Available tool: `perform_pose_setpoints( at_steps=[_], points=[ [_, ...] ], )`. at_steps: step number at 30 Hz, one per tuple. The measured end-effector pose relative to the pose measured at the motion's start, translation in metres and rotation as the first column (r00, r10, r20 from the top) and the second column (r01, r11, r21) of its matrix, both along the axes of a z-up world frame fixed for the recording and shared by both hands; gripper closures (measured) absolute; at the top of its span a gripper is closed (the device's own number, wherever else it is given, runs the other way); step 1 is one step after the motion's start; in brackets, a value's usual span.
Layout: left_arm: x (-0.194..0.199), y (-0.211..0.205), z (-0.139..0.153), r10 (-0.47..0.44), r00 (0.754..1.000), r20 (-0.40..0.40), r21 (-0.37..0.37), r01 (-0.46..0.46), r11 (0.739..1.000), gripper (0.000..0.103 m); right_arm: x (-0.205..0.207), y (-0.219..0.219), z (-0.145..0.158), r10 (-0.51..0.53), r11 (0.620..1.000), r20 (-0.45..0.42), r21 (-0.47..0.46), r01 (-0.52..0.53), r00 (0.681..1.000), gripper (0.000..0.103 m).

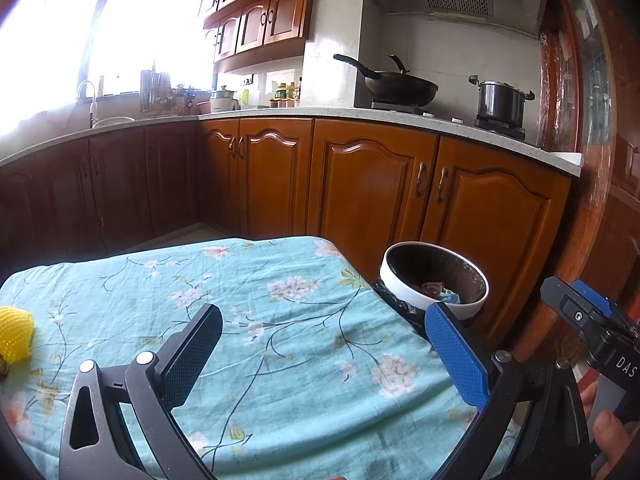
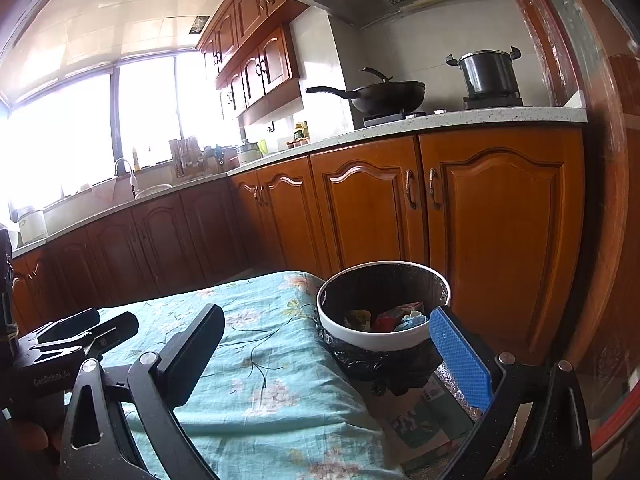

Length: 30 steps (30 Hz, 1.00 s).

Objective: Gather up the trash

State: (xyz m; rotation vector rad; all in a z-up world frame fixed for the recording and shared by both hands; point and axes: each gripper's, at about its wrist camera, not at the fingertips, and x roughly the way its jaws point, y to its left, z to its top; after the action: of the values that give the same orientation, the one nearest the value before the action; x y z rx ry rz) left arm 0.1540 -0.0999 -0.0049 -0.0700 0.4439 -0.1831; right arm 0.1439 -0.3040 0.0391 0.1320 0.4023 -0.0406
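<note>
Right wrist view looks down into the round white-rimmed trash bin lined with a black plastic bag (image 2: pixel 384 336), which stands just beside the right edge of the surface covered in a teal floral cloth (image 2: pixel 256 380). Inside the bin lies a small heap of crumpled wrappers (image 2: pixel 394 318) in red, yellow and pale blue; what they are cannot be made out. The bag's loose black plastic bunches out below the white rim. Beneath the bin, flattened printed cardboard (image 2: pixel 420 420) lies on the floor.

The right gripper (image 2: pixel 332 356) hovers near the bin with its fingers spread wide and nothing between them; its blue-padded finger (image 2: pixel 460 364) overlaps the bin's near rim in this view, its black finger (image 2: pixel 192 356) is over the cloth.

In the left wrist view, the left gripper (image 1: pixel 324 356) is also wide open and empty above the cloth, the bin (image 1: pixel 424 300) beyond its blue finger. A yellow foam-net piece (image 1: pixel 16 332) rests on the cloth, well apart from the bin at the far left edge. Behind the bin run brown wooden cabinet doors (image 1: pixel 372 188), with a black wok (image 1: pixel 396 84) and a dark lidded pot (image 1: pixel 500 102) on the stove above.
</note>
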Motion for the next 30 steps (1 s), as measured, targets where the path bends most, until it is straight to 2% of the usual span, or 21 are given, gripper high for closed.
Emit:
perform_pose_setpoints(
  at_steps=[30],
  points=[
    [0.0023,0.0007,-0.0063,-0.025,1.0,0.017,0.02,0.024,1.0,0.001,-0.0017,0.0022,0.0013,0.009,1.0,-0.006,0.016,-0.009,1.0,0.0]
  ],
)
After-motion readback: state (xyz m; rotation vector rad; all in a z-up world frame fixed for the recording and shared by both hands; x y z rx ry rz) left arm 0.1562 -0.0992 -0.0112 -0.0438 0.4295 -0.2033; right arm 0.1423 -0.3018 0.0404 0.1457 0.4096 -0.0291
